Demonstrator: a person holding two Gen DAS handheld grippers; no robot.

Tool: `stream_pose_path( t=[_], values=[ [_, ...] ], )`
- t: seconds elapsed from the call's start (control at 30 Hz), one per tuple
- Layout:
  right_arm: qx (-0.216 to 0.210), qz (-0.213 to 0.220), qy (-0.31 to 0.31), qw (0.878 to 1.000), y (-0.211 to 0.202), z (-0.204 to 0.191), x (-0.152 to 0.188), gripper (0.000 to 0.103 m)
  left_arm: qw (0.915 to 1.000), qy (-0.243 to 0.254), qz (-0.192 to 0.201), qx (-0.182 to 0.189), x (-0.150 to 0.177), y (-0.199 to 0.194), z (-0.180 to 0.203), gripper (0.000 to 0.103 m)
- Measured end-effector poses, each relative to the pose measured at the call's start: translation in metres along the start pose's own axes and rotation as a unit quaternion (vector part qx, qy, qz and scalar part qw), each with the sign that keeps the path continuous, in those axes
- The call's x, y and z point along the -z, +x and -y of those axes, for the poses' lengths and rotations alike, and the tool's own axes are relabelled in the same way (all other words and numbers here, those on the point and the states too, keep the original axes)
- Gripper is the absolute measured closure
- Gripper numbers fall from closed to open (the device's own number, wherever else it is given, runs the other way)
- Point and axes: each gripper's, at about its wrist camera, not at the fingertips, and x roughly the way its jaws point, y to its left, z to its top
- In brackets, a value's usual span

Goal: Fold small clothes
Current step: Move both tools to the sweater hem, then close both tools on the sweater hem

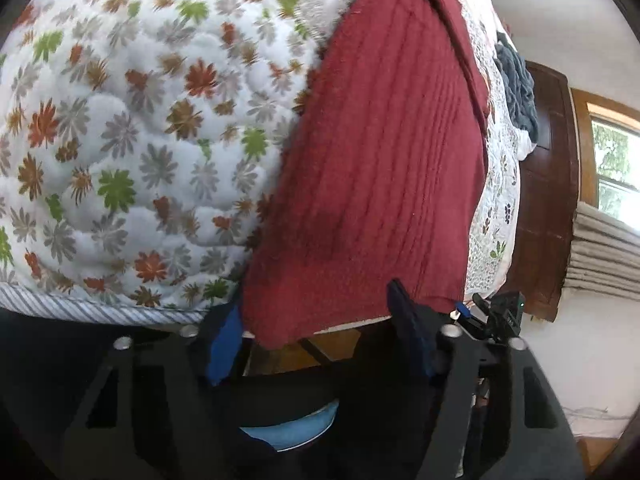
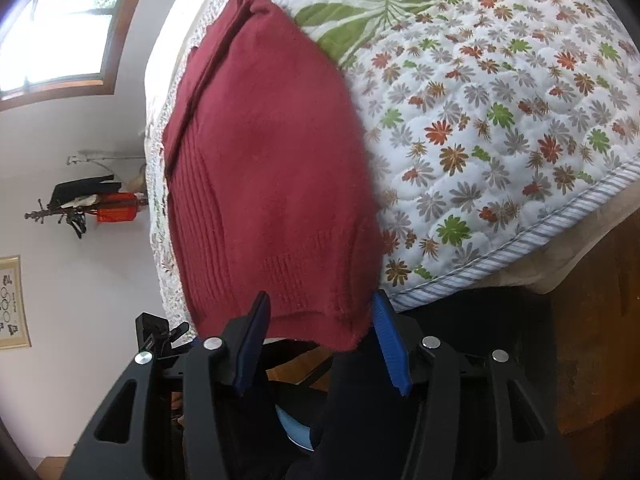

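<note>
My left tool (image 1: 316,320) has its two blue-padded fingers spread wide apart, one on each side of the near hem of the dark red knitted sweater (image 1: 380,168). The left-hand pad (image 1: 226,344) sits just at the sweater's lower corner, which hangs a little past the edge of the bed; the other finger (image 1: 408,320) stands in front of the hem near the opposite corner. I cannot tell whether either pad actually touches the knit.

My right tool (image 2: 320,344) is likewise spread, its blue pads (image 2: 390,348) flanking the same hem from the other camera's side. The sweater's drooping corner (image 2: 348,340) hangs between the two fingers, close to the right-hand pad, with nothing pinched.

The sweater lies flat along the edge of the bed on a white quilted bedspread printed with red, grey and green leaf shapes (image 1: 132,128), ribbed bands running lengthwise down the knit. A folded-over part, perhaps a sleeve, lies along its far long edge (image 1: 452,20). The bedspread's grey-striped binding (image 2: 532,240) runs along the near edge of the bed.

Further up the bed, well apart from the sweater, sits a crumpled grey-blue garment (image 1: 516,88). Beyond it are a dark wooden headboard (image 1: 548,184) and a wood-framed window (image 1: 616,160) with a bunched beige blind (image 1: 604,256) by it.
</note>
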Motion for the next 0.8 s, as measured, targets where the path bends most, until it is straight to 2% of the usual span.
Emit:
stream_pose_path(
  t=[0.1, 0.23, 0.43, 0.53, 0.6, 0.8],
  values=[
    [0.002, -0.001, 0.0, 1.0, -0.001, 0.001, 0.001, 0.049, 1.0, -0.002, 0.001, 0.004, 0.002, -0.001, -0.002, 0.051],
    [0.01, -0.002, -0.004, 1.0, 0.0, -0.002, 0.001, 0.053, 0.9998, -0.006, -0.006, 0.017, 0.005, 0.001, -0.005, 0.078],
    [0.014, 0.005, 0.007, 1.0, 0.0, 0.006, -0.002, 0.067, 0.9997, -0.01, -0.002, 0.021, 0.008, 0.001, -0.007, 0.086],
    [0.021, 0.004, 0.002, 1.0, 0.002, 0.006, -0.001, 0.085, 0.9996, -0.014, 0.004, 0.025, 0.009, -0.002, -0.011, 0.093],
    [0.021, 0.01, 0.002, 1.0, 0.001, 0.006, -0.001, 0.092, 0.9991, -0.022, 0.01, 0.035, 0.01, -0.005, -0.013, 0.094],
    [0.009, 0.017, 0.0, 1.0, -0.007, 0.011, -0.001, 0.097, 0.9969, -0.031, 0.032, 0.065, 0.016, -0.018, -0.02, 0.097]
  ],
)
